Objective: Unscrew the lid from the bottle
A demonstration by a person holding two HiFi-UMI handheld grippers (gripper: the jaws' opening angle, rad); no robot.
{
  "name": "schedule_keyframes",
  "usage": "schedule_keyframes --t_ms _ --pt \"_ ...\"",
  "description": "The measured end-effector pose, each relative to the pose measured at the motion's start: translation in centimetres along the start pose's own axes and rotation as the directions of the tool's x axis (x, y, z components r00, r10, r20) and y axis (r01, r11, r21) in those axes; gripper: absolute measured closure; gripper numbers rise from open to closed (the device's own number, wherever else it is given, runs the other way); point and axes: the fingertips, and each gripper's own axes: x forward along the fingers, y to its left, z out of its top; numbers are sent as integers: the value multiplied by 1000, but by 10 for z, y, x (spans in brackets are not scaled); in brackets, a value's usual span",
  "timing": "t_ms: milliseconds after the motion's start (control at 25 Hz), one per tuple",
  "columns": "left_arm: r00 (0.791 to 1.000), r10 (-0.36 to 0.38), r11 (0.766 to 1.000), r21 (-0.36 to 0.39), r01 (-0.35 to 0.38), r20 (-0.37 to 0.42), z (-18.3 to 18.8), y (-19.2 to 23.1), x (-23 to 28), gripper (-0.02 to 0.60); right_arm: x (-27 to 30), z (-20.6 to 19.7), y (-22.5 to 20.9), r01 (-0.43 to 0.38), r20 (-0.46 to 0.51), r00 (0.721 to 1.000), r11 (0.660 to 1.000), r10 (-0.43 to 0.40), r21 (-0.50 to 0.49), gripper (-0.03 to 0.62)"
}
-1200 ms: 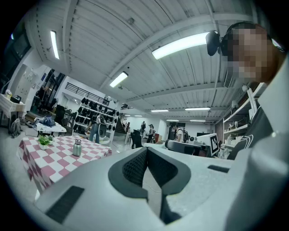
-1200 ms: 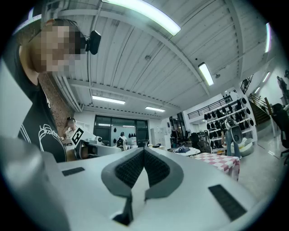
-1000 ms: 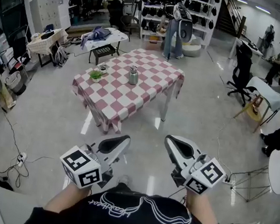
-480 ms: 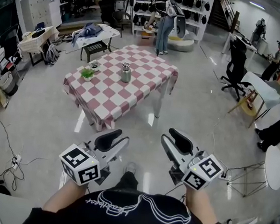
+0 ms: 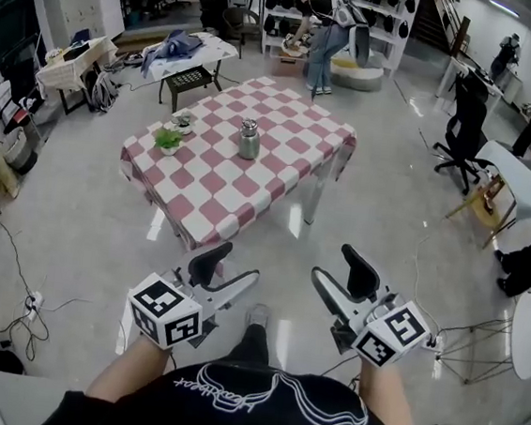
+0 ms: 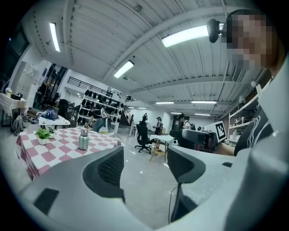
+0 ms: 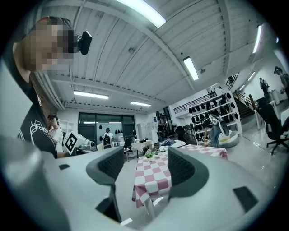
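A silver metal bottle [image 5: 249, 140] with its lid on stands upright near the middle of a red-and-white checkered table [image 5: 280, 166], a few steps ahead of me across the floor. It also shows small at the left of the left gripper view, as the bottle [image 6: 83, 140]. My left gripper [image 5: 226, 271] and right gripper [image 5: 342, 273] are held low in front of my body, far from the table. The jaws of both are opening, with nothing between them. Only floor and the far room show through the left gripper [image 6: 144, 164] and the right gripper [image 7: 140, 169].
A small potted plant [image 5: 168, 140] and a little dish [image 5: 184, 123] sit on the table's left end. A black office chair [image 5: 462, 133] and a round white table [image 5: 526, 333] stand to the right. Cables [image 5: 34, 301] lie on the floor at left. A person [image 5: 331, 35] bends by the shelves behind.
Both grippers have gone from shut to wide open. The person by the shelves has bent forward. My view of the table has shifted slightly.
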Motion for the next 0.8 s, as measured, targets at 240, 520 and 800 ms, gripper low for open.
schedule_keyframes --t_ms 240,520,800 --pt "999 17 1000 3 -17 -45 -6 59 47 276 39 -6 -55 38 -24 999 999 -38 19 292" --pt "996 30 999 22 -28 -84 3 140 111 254 108 -11 -131 65 -67 996 997 -63 33 284" --pt "988 119 993 23 -117 -101 2 239 164 228 195 -18 -191 19 -121 993 999 -14 42 283"
